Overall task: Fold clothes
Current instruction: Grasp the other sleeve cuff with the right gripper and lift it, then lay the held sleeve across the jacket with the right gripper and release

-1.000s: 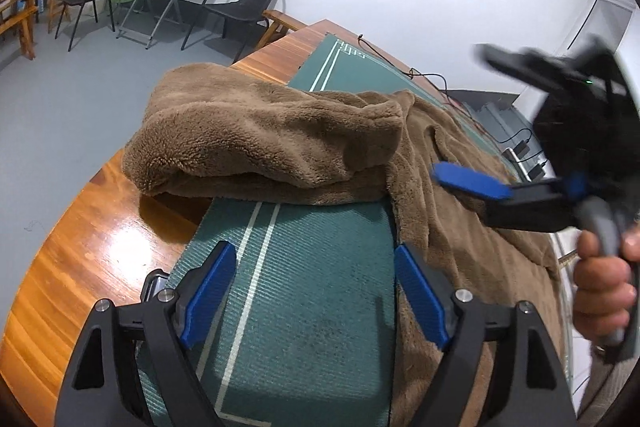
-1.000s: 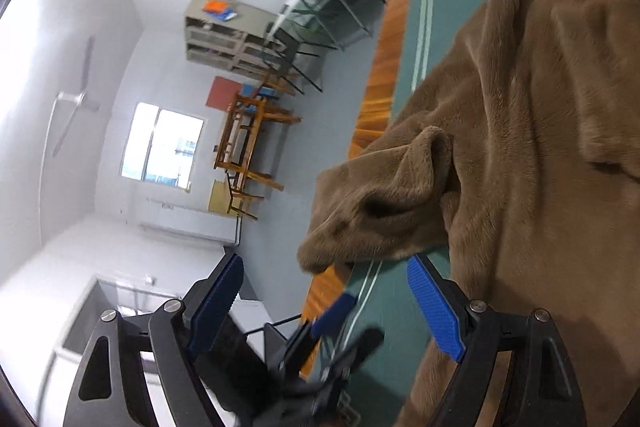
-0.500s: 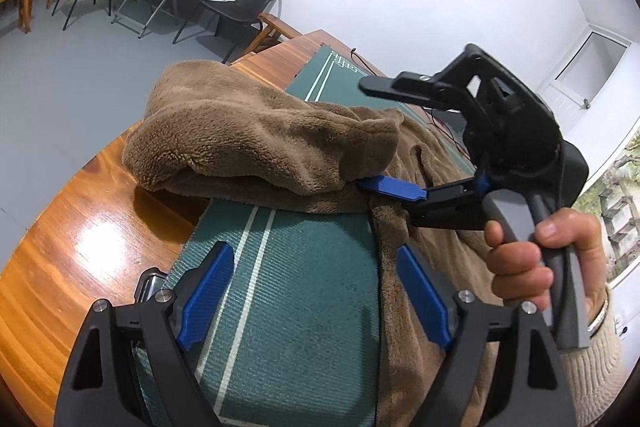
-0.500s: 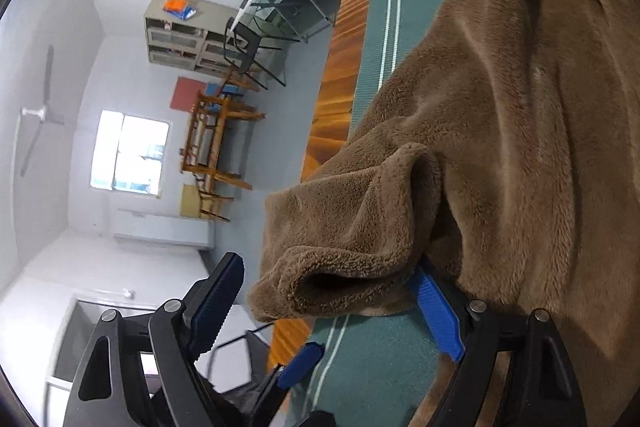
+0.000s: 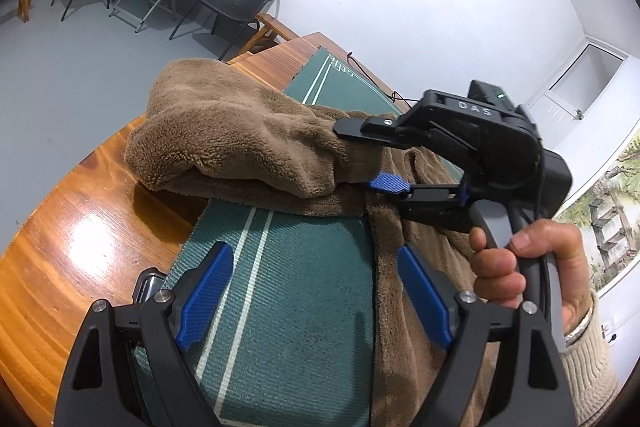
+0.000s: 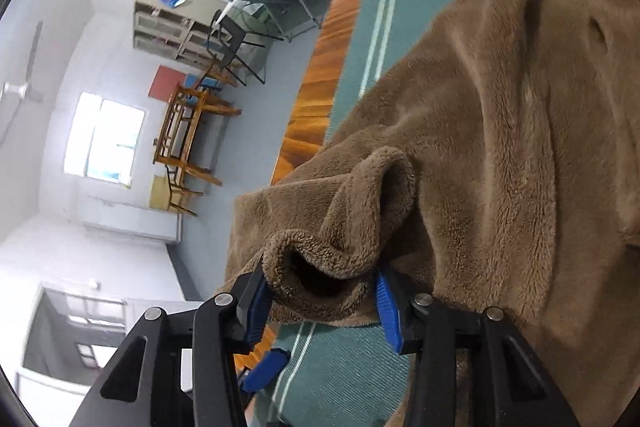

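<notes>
Closing right tongs (image 6: 320,291) on cuff of brown fleece garment (image 6: 500,147), sleeve end between pads at table (image 5: 60,267) edge. Bite deep, both layers. Left tongs (image 5: 316,307) wide, empty, over green mat (image 5: 288,327); next take garment's near edge.

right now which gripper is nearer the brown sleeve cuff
Right. The right gripper has its fingers on either side of the sleeve cuff and they are closing on it. The left gripper hangs open over the green mat, short of the cuff.
</notes>
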A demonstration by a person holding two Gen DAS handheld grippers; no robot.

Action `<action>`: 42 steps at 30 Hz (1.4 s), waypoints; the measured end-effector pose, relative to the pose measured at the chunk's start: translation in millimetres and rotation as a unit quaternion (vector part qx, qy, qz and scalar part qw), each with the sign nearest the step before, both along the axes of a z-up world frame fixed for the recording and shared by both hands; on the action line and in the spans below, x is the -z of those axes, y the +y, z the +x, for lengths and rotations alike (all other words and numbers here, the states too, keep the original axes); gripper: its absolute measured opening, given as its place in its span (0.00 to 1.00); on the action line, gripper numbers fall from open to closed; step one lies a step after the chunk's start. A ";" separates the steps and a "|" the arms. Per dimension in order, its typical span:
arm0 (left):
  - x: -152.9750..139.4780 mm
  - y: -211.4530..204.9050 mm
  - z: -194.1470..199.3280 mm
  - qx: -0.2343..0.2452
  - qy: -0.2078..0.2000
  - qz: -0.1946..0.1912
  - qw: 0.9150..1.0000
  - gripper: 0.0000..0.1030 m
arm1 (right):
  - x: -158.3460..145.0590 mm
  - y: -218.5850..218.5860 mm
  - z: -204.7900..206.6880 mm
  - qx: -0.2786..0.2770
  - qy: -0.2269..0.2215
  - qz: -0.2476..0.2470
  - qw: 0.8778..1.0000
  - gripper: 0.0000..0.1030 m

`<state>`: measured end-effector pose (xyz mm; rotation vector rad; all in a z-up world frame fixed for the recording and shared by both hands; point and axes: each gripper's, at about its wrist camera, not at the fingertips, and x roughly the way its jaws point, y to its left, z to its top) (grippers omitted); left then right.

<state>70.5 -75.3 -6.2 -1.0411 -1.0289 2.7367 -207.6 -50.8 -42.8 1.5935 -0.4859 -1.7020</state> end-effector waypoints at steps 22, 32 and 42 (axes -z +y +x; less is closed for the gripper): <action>0.4 -4.1 1.0 -0.001 0.005 0.012 1.000 0.85 | -64.4 -2.9 14.0 -0.032 0.165 -0.021 0.986 0.25; 0.6 -4.0 1.7 -0.002 0.005 0.010 1.000 0.85 | -143.3 65.5 -4.3 0.044 0.275 -0.031 0.960 0.24; -3.2 0.1 -5.5 0.008 -0.018 -0.018 1.000 0.85 | -182.1 242.0 -28.3 0.185 0.317 0.004 0.930 0.24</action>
